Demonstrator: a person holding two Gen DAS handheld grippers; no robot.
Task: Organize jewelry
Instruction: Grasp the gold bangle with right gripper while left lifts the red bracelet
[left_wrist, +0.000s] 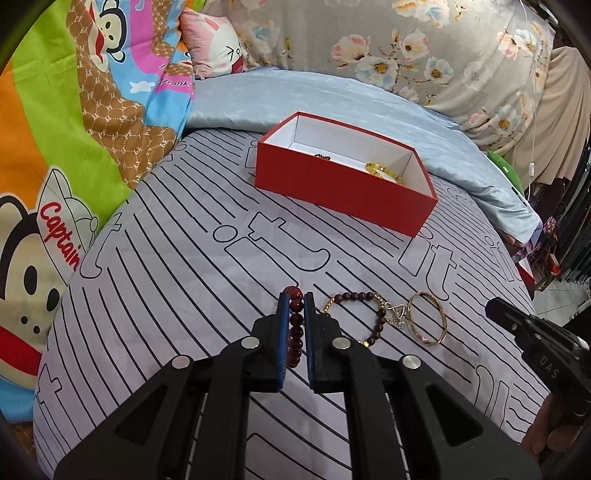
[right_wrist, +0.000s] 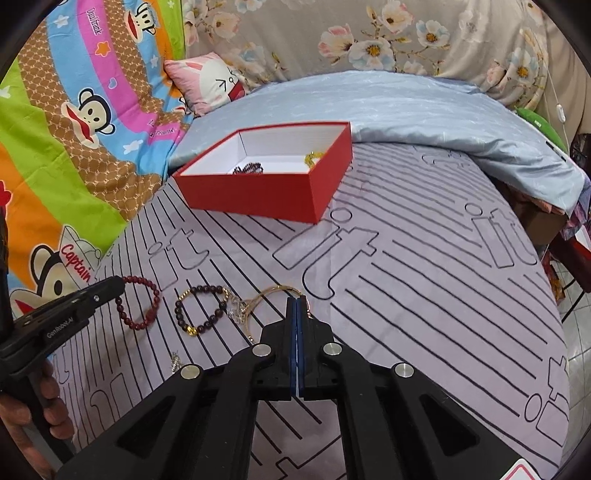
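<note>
Red beads come first on the left: the left gripper (left_wrist: 296, 295) has its fingers pinching one side of a dark red bead bracelet (right_wrist: 138, 302), the strand running between the blue pads, with the rest of the loop hanging out toward the bed sheet (left_wrist: 184, 258). Gripping a single arc like that is probably enough to carry so light a thing. Just to its right, a darker bead bracelet with gold links (left_wrist: 364, 317) lies flat on the sheet, a small silver charm (left_wrist: 399, 314) tangled at its edge and touching the thin gold bangle (left_wrist: 428, 317) beside it. Further right, the right gripper (right_wrist: 297, 301) has its fingers pressed together on the far rim of that bangle; the metal is so thin that the pads look fully closed, and one side of the hoop seems lifted off the sheet. Beyond all of this, well apart toward the pillows, stands the open red box (left_wrist: 343, 184), with a dark beaded piece and yellow beads (left_wrist: 384, 170) already inside. It seems to be the destination, so both held pieces likely need carrying up and over its near wall.
</note>
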